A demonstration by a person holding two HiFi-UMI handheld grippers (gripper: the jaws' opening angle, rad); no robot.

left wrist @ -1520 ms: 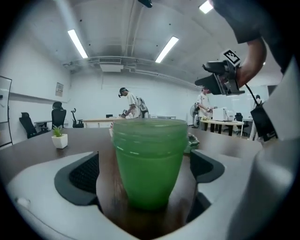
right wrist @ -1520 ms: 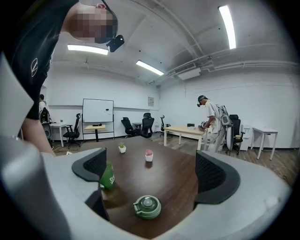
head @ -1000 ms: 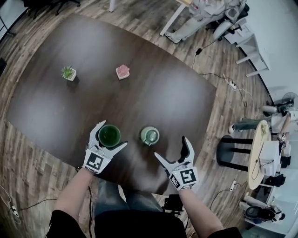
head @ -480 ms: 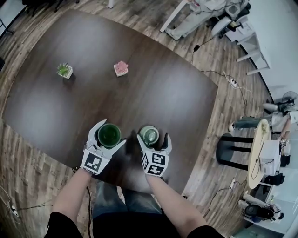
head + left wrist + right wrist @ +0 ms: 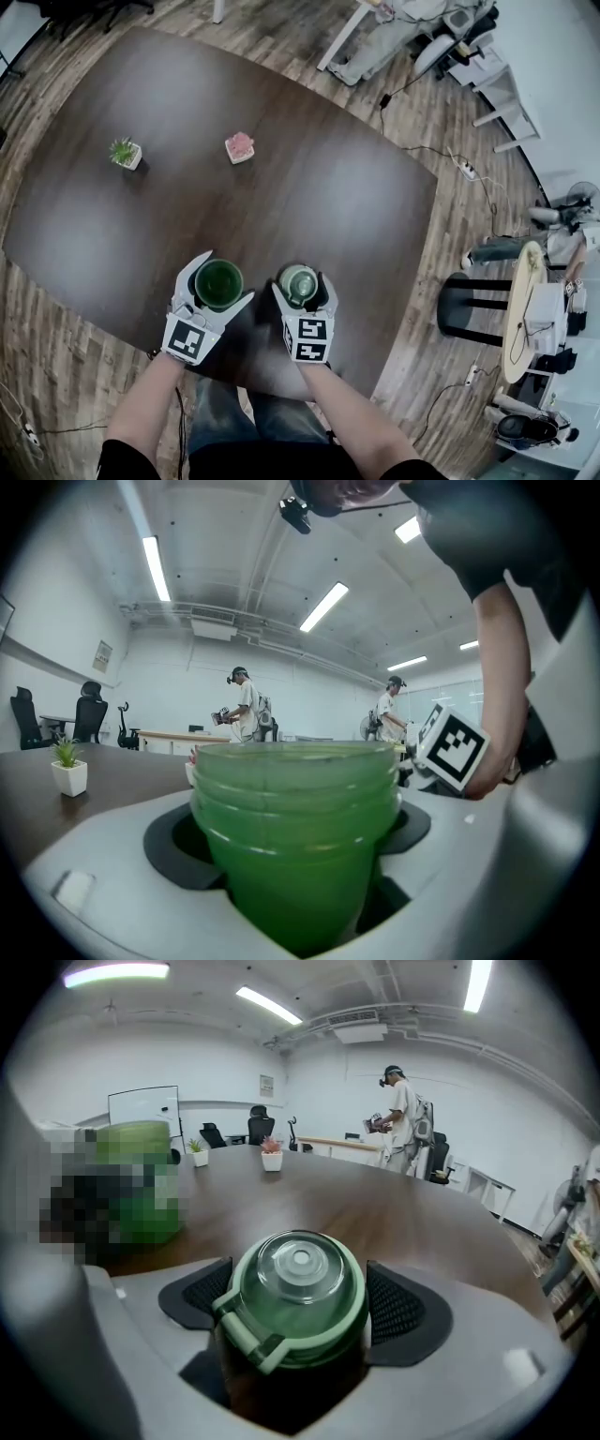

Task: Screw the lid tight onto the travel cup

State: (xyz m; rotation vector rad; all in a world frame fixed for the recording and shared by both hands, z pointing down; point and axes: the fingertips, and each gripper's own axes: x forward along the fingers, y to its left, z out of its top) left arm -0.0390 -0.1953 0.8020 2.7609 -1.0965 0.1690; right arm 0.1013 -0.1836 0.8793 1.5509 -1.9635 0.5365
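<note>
While the left gripper (image 5: 229, 275) clamps the cup (image 5: 218, 284) upright on the table (image 5: 281, 169), the lid (image 5: 300, 279) sits just right of the cup. The right gripper (image 5: 301, 283) has just been closing its jaws; both pads now pinch the lid.

Head view: even overhead light, rather dim. Desk (image 5: 309, 187) dark, with soft pale sheen well beyond the claws. Deep shadow pools under and just behind them. Floorboards (image 5: 56, 375) bow hard at the frame edges.

Left claw (image 5: 295, 855) view: ceiling strip lights (image 5: 150, 569) above and beyond the claw burn white. Travel cup (image 5: 295, 836) between its jaws looms close, soft-edged, glowing translucent.

Right claw (image 5: 300, 1326) view: lid (image 5: 298, 1297) between its jaws is fairly crisp, with a small glint on its clear dome.

Both claws' jaws have just been closing, yet there is no motion smear. A black vignette rounds off the corners of both claw views.
</note>
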